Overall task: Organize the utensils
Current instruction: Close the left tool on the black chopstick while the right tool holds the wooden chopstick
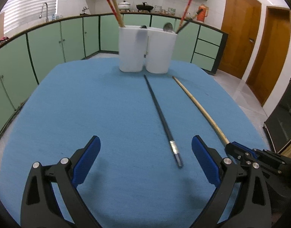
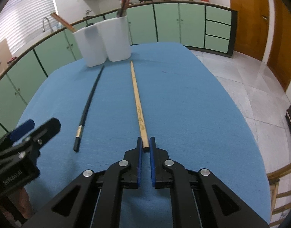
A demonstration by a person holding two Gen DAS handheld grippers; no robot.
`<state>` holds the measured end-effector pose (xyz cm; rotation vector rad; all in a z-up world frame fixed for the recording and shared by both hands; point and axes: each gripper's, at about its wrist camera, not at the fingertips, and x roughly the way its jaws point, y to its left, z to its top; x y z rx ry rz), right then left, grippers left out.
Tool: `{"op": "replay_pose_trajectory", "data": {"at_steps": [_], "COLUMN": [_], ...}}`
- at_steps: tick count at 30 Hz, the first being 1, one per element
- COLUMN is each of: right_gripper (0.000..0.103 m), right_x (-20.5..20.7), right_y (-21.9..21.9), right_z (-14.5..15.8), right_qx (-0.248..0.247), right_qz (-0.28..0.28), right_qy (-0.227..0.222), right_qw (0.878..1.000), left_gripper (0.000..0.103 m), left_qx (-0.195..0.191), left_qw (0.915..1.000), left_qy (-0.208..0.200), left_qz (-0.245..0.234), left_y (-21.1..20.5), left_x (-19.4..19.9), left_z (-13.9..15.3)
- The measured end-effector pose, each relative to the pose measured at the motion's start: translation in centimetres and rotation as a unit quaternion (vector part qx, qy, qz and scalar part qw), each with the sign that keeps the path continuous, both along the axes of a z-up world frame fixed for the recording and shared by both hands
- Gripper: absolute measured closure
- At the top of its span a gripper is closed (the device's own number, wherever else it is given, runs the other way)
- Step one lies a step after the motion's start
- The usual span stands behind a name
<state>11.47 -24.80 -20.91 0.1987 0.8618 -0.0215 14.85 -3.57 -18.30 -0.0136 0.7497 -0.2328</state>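
Note:
A black chopstick (image 1: 162, 119) and a wooden chopstick (image 1: 200, 108) lie lengthwise on the blue cloth (image 1: 98, 104). Two white holders (image 1: 145, 49) with several utensils stand at the far edge. My left gripper (image 1: 145, 159) is open above the cloth, with the black chopstick's near end between its fingers. My right gripper (image 2: 146, 146) is nearly closed around the near end of the wooden chopstick (image 2: 138, 104), which still rests on the cloth. The black chopstick (image 2: 88, 104) lies to its left. The left gripper (image 2: 27, 133) shows at the left edge.
The holders (image 2: 101, 41) stand at the table's far end. Green cabinets (image 1: 50, 43) run along the back wall, wooden doors (image 1: 240, 34) to the right. The table's right edge drops to a tiled floor (image 2: 249, 85).

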Motion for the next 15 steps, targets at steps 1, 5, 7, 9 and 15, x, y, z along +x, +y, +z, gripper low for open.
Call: {"op": "replay_pose_trajectory", "data": {"at_steps": [1,5,7,9,15], "right_gripper": [0.096,0.096,0.096,0.096,0.096], "right_x": [0.0,-0.1,-0.1,-0.2,-0.5], "right_y": [-0.2,-0.7,-0.8,-1.0,-1.5], "right_z": [0.1,0.4,0.5,0.6,0.5], "right_qx": [0.001,0.006,0.006,0.01,0.016], "right_qz": [-0.002,-0.003,-0.003,-0.004,-0.004], "right_qy": [-0.001,-0.006,-0.009,-0.012,-0.015], "right_qw": [1.0,1.0,1.0,1.0,1.0], "left_gripper": [0.009,0.02,0.027,0.029,0.035], "left_qx": [0.0,-0.002,0.003,0.004,0.009], "left_qw": [1.0,0.9997,0.9992,0.9986,0.9975], "left_qy": [0.004,0.024,0.04,0.053,0.07], "left_qz": [0.0,-0.001,-0.003,0.0,0.008], "left_y": [-0.3,-1.3,-1.8,-1.9,-2.4], "left_x": [0.1,0.3,0.7,1.1,1.2], "left_z": [-0.1,-0.8,-1.2,-1.6,-2.0]}}
